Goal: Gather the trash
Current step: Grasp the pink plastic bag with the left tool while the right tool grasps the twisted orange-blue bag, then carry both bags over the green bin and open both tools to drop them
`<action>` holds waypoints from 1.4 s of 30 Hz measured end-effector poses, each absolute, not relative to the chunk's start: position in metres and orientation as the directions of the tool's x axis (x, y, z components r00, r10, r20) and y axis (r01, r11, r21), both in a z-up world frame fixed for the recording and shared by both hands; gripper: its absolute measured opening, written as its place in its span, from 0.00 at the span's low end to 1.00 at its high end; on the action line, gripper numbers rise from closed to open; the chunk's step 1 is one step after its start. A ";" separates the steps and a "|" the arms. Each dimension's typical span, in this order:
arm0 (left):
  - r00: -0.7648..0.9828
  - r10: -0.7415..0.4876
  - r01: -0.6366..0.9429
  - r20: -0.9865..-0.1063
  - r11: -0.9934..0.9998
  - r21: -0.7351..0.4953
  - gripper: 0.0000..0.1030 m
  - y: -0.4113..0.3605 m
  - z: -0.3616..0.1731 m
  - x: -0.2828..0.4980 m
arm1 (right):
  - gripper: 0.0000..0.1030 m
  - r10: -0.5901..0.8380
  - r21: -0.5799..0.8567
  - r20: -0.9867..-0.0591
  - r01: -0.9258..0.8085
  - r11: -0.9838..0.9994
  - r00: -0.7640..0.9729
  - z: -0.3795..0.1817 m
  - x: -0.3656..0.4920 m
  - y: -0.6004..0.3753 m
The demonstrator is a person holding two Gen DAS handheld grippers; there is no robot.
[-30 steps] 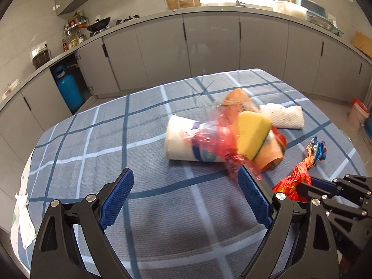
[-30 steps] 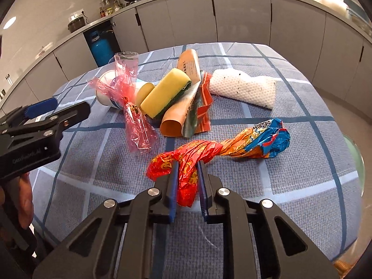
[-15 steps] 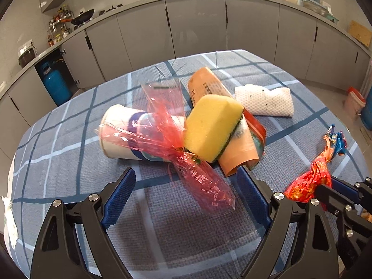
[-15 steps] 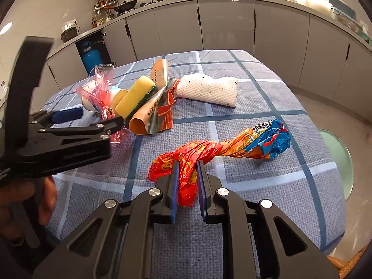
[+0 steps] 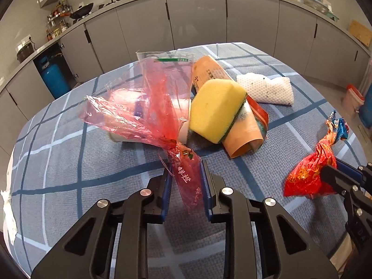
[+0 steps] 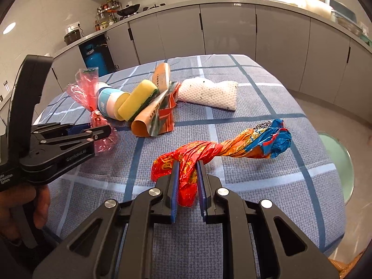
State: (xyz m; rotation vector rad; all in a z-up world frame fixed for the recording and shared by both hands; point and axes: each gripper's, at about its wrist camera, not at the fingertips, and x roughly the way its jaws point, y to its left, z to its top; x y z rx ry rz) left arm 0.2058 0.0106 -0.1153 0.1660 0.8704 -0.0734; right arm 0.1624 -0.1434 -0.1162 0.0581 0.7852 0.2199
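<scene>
Red cellophane wrapper (image 5: 186, 179) sits pinched in your left gripper (image 5: 186, 186), the twisted foil wrapper (image 6: 223, 148) in your right gripper (image 6: 187, 181), while cup (image 6: 108, 102), sponge (image 5: 216, 109), orange packet (image 6: 148, 118) and white cloth (image 6: 209, 95) remain on the table (image 6: 255, 209).

The paper cup (image 5: 144, 116) was largely veiled by the red cellophane wrapper (image 5: 151, 107) at the centre of the left wrist view — its printing could not be read. The orange roll (image 5: 241, 127) was partly covered by the yellow sponge (image 5: 216, 109). At the right edge of that view the right gripper (image 5: 330, 174) was cut off. In the right wrist view, a round green object (image 6: 337, 160) at the right edge was partly hidden behind the table (image 6: 290, 186) — unidentifiable.
</scene>
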 end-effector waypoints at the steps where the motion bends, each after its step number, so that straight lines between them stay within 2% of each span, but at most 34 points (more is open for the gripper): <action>1: 0.649 0.006 0.128 -0.761 0.985 0.118 0.23 0.012 -0.112 0.204 | 0.16 0.217 0.132 -0.690 -0.174 0.976 0.691 -0.114 0.162 -0.143; 15: 0.724 0.030 0.100 -0.689 0.984 0.148 0.20 0.024 -0.067 0.191 | 0.16 0.198 0.134 -0.658 -0.145 0.980 0.726 -0.103 0.159 -0.163; 30: 0.760 -0.028 0.193 -0.650 0.964 0.184 0.19 -0.015 -0.042 0.194 | 0.16 0.174 0.147 -0.626 -0.104 0.984 0.760 -0.096 0.157 -0.191; 42: 0.764 -0.134 0.334 -0.632 0.919 0.210 0.19 -0.078 -0.032 0.208 | 0.16 0.087 0.143 -0.604 0.000 0.990 0.792 -0.089 0.158 -0.244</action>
